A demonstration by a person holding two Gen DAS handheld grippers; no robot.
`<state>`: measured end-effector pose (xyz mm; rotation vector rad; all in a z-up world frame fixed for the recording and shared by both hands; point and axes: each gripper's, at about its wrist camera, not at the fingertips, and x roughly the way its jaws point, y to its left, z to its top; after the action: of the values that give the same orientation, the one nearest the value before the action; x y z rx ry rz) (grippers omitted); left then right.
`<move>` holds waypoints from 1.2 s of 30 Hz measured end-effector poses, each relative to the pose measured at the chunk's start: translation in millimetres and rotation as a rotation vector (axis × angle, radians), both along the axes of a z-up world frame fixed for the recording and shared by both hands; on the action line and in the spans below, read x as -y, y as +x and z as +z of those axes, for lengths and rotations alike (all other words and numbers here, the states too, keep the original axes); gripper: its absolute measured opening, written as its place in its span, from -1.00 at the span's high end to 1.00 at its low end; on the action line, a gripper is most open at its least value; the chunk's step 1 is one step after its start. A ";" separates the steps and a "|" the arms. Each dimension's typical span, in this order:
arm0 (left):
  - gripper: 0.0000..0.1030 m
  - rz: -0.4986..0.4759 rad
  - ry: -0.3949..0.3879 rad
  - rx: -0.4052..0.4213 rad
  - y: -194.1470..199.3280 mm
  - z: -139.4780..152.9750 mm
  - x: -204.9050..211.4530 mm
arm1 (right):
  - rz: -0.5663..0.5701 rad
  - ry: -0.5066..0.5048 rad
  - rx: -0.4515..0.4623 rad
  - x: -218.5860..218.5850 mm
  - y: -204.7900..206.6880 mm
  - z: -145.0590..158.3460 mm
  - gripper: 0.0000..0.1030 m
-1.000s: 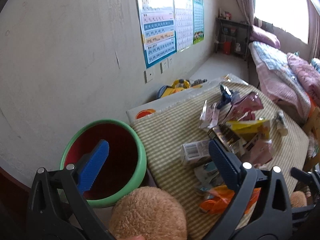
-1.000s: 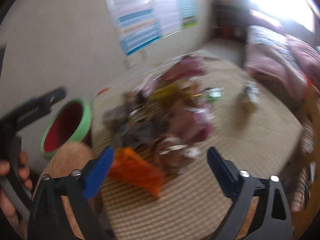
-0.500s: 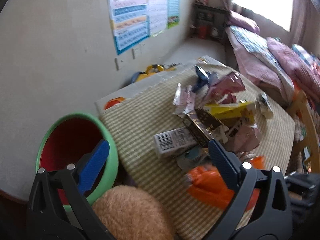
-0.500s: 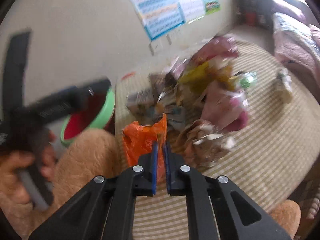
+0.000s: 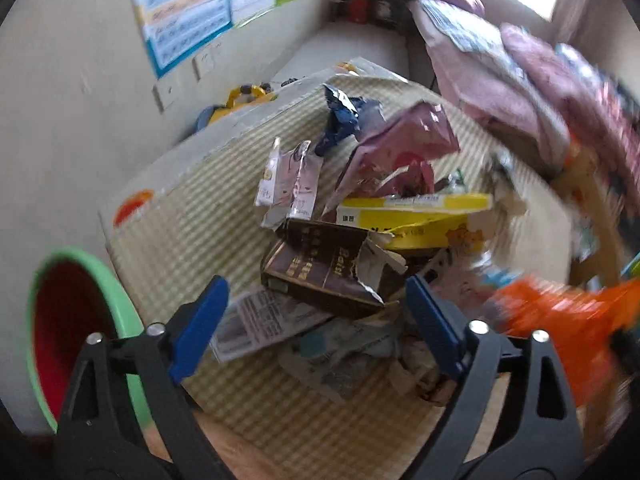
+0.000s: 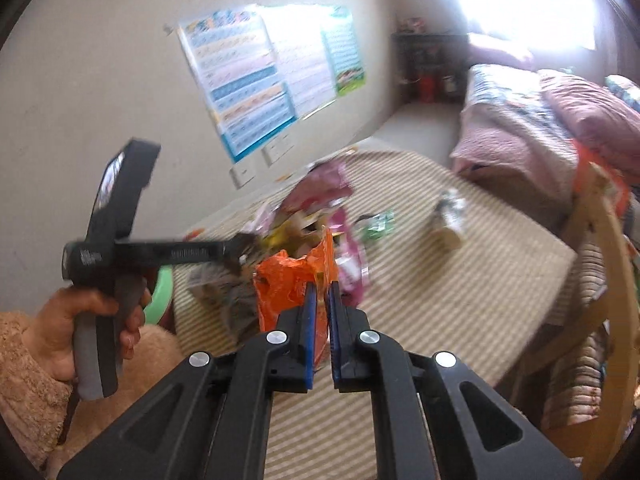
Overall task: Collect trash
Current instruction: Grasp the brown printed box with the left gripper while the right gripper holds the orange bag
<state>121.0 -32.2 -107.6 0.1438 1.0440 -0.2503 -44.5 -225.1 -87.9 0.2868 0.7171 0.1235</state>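
The right gripper (image 6: 321, 320) pinches an orange bag (image 6: 290, 280) at center frame, lifted off the checked table (image 6: 460, 276). The left gripper (image 5: 316, 320), jaws wide and just narrowing a little with nothing gripped, hangs over the trash pile (image 5: 360, 240) above a brown carton (image 5: 324, 268) at mid-frame. The green bin (image 5: 84, 344) waits at lower left. Best practice, by the look of it: carry the bag clear over the rim before releasing, and close squarely on the carton's body, not its torn flap.

Black plastic gripper (image 6: 321, 312) frames, blue ribbed pads (image 5: 430, 322), silver screws; grey handle grip; fuzzy tan sleeve (image 6: 24, 380) at the left hand (image 6: 86, 330).
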 end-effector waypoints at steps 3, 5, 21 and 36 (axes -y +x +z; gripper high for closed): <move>-0.79 -0.054 0.085 0.002 6.4 -9.9 11.4 | -0.031 0.034 -0.007 13.2 -0.7 -3.3 0.90; -0.80 -0.074 0.119 -0.015 11.1 -17.9 15.8 | -0.041 0.048 -0.009 17.6 -1.9 -4.9 0.90; -0.42 -0.051 0.031 -0.033 7.7 -17.7 8.7 | -0.064 0.045 0.013 13.8 -9.6 5.7 0.90; -0.42 0.069 -0.087 0.097 -47.3 36.9 -64.5 | -0.013 -0.017 0.043 -23.8 -8.0 33.4 0.90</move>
<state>73.7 32.3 -70.7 0.0405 0.9383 -0.2235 -52.5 -201.3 -54.5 0.2723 0.6727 0.1108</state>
